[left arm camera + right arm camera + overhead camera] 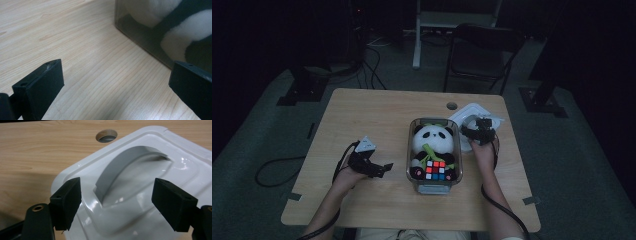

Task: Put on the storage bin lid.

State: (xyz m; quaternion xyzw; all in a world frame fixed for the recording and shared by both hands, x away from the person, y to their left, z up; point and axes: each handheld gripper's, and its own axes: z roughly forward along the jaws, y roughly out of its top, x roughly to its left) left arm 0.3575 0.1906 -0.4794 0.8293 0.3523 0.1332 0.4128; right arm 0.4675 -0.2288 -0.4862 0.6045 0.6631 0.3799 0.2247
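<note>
Beside the clear container [434, 183] of toys, the white lid [140, 195] lies on the surface [362, 115] beneath the right tongs [125, 203], spread astride its arched handle [120, 167], best centred before being pinched; left tongs [112, 85] spread, empty.

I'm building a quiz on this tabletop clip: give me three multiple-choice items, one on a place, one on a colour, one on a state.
1. Where does the white plastic lid with the arched handle lie?
A. Right of the clear container
B. On top of the clear container
C. On the floor

2. What colours is the plush toy inside the clear plastic container?
A. Brown and yellow
B. Black and white
C. All grey

3. How do the right gripper jaws stand over the lid?
A. Shut on the handle
B. Shut on the rim
C. Apart, either side of the handle

Answers: 1 A, the high view shows it beside the container; 2 B, it is a panda; 3 C, the right gripper view shows gaps.
</note>
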